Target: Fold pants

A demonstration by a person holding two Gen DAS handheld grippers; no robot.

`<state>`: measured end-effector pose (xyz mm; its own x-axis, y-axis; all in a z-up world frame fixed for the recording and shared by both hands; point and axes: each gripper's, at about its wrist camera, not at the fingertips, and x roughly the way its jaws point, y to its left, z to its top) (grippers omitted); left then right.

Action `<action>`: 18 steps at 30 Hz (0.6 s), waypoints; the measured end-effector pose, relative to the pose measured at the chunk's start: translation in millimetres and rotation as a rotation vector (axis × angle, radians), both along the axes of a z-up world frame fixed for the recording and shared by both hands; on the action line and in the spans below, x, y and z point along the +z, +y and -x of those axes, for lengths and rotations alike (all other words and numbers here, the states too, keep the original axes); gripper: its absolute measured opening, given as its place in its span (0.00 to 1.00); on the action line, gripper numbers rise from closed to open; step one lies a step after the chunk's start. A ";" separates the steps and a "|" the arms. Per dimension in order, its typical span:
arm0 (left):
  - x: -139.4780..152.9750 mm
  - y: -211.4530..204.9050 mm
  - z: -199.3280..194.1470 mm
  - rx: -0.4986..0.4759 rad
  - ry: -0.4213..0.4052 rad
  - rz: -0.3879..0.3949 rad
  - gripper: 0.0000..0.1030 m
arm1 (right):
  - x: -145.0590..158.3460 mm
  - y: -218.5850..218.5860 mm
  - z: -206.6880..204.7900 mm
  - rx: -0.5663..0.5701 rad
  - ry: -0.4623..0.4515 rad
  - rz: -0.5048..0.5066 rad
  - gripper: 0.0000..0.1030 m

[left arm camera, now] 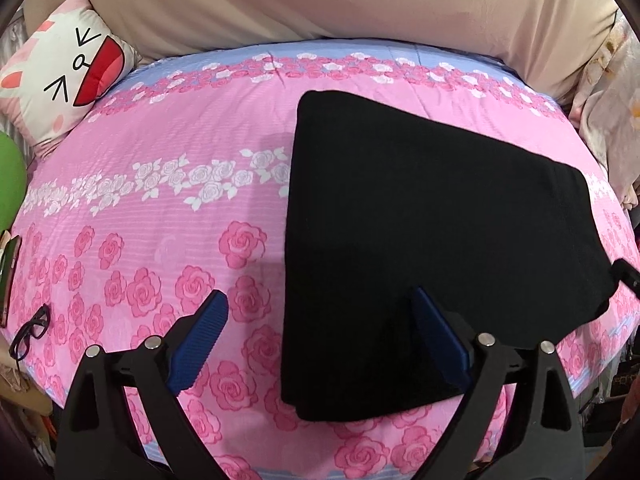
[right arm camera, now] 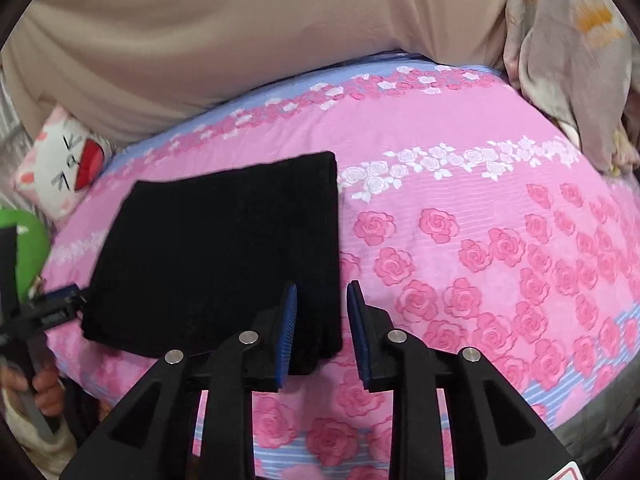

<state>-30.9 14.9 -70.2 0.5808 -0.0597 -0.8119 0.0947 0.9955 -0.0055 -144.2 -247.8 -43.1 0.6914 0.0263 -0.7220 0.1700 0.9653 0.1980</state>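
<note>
- the black pants point(left arm camera: 432, 248) lie folded into a flat, roughly rectangular stack on the pink rose-print bedsheet point(left arm camera: 168, 200), filling the centre and right of the left wrist view.
- in the right wrist view the same stack point(right arm camera: 216, 252) sits at centre left, with its near right corner reaching down between the two finger tips.
- the left gripper point(left arm camera: 320, 320) is at the bottom of its own view, its blue-padded fingers spread wide; the left pad is over bare sheet, the right pad over the near edge of the pants, and nothing is pinched.
- the left gripper also shows at the left edge of the right wrist view point(right arm camera: 60, 304), its tip just at the left edge of the stack; a hand point(right arm camera: 44, 392) holds its handle at lower left.
- the right gripper point(right arm camera: 322, 312) is at the bottom centre of its view, its fingers apart with a modest gap, straddling the right edge of the stack and gripping nothing.
- a cat-face cushion point(left arm camera: 68, 76) rests in the upper left of the frame, against beige fabric point(left arm camera: 320, 0) that runs across the top.
- a pair of glasses point(left arm camera: 32, 332) lies on the sheet at lower left.
</note>
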 end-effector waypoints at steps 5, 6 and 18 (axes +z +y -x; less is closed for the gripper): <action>-3.3 -8.2 1.0 -0.011 -0.002 -0.022 0.88 | 18.9 43.4 -7.9 0.151 -0.079 0.035 0.24; -3.5 -9.6 1.1 -0.012 -0.002 -0.024 0.88 | 16.3 52.5 -14.9 0.182 -0.073 0.062 0.23; -5.3 -13.7 -2.7 -0.016 -0.004 -0.024 0.90 | 23.0 37.2 -55.5 0.141 -0.070 0.104 0.24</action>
